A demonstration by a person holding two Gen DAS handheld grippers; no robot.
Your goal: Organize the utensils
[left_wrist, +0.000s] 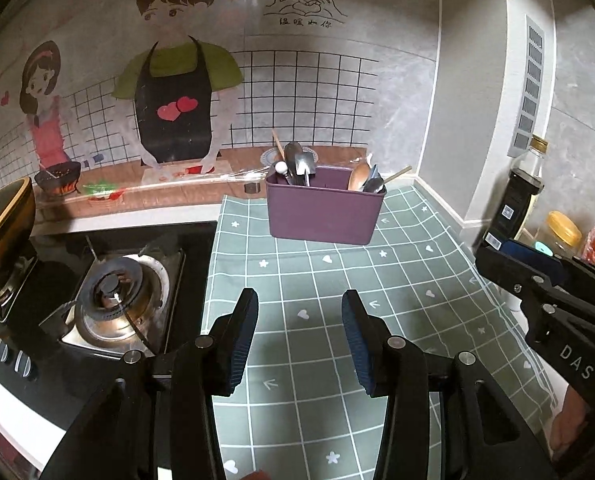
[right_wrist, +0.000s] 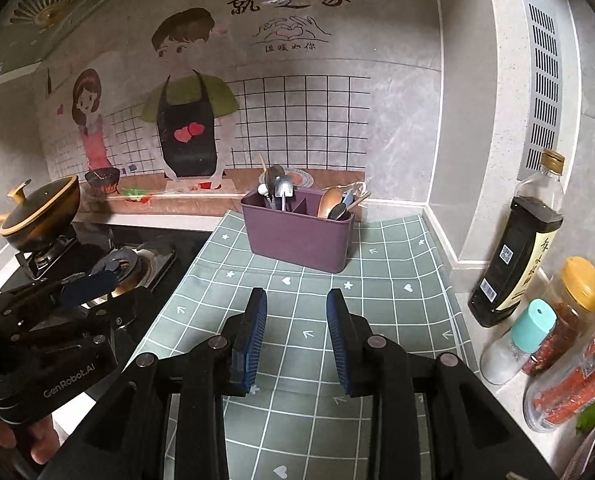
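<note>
My jaws hung released and empty; the spoons [right_wrist: 278, 188] in the caddy [right_wrist: 297, 236] looked light, stiff, slick metal; I judged their upright handles the place to grip.

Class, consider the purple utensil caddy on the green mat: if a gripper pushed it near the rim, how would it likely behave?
The purple caddy looks like rigid plastic, so it would probably slide rather than flex. Utensils stand well above its rim, so a high push might tip it. The checked mat is a loose sheet and may bunch up beneath it.
</note>
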